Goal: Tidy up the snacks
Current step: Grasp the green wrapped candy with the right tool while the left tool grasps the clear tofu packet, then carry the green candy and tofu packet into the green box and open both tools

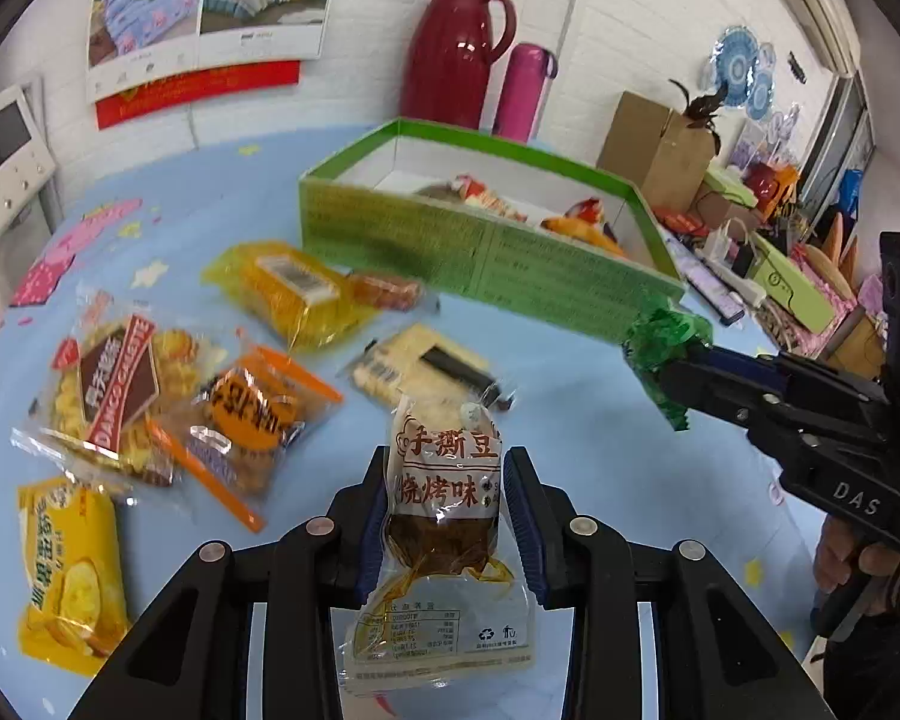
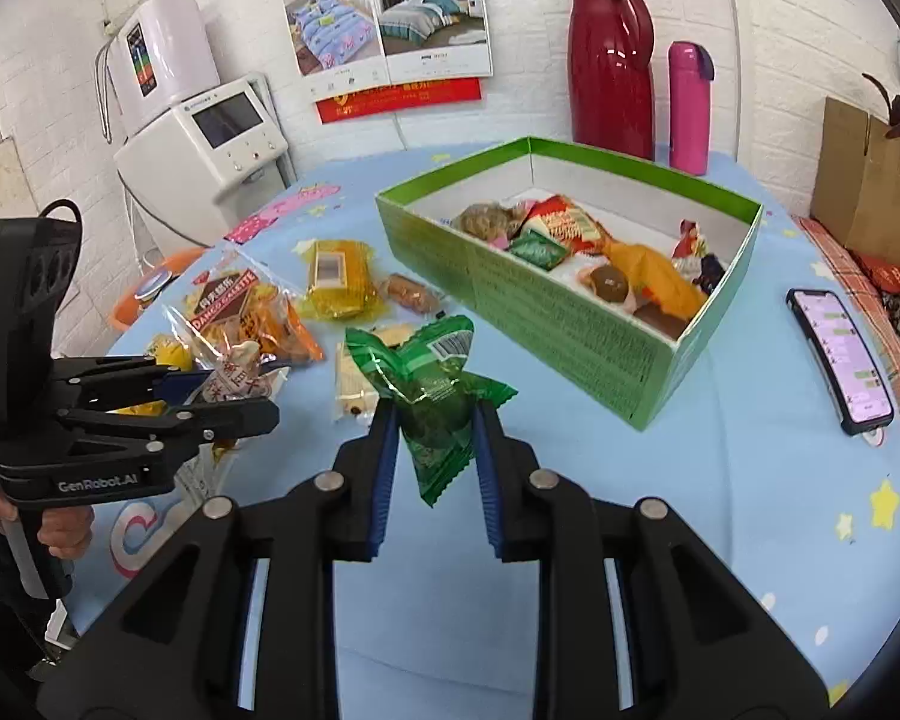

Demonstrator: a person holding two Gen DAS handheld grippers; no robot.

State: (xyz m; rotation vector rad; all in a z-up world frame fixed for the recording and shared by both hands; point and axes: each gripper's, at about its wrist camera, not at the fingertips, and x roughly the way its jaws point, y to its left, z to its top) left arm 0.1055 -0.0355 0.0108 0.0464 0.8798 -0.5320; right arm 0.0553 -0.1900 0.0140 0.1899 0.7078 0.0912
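I have my left gripper [image 1: 444,498] clamped on the clear bean snack packet [image 1: 444,516] and my right gripper [image 2: 435,420] pinching the green packet [image 2: 432,384], both lifted off the table [image 2: 720,480] so they can clear the wall of the green box [image 2: 570,306] where sorted snacks already lie

Bg clutter: dark red thermos jug [image 2: 611,60] w/ pink flask [image 2: 687,108] just beside it at back of blue tablecloth [image 2: 720,480], lit phone [image 2: 840,354] on cloth's right side, brown cardboard box [image 2: 864,180] far right, white appliance w/ screen [image 2: 210,144] left, bedding posters [image 2: 390,12] on brick wall.
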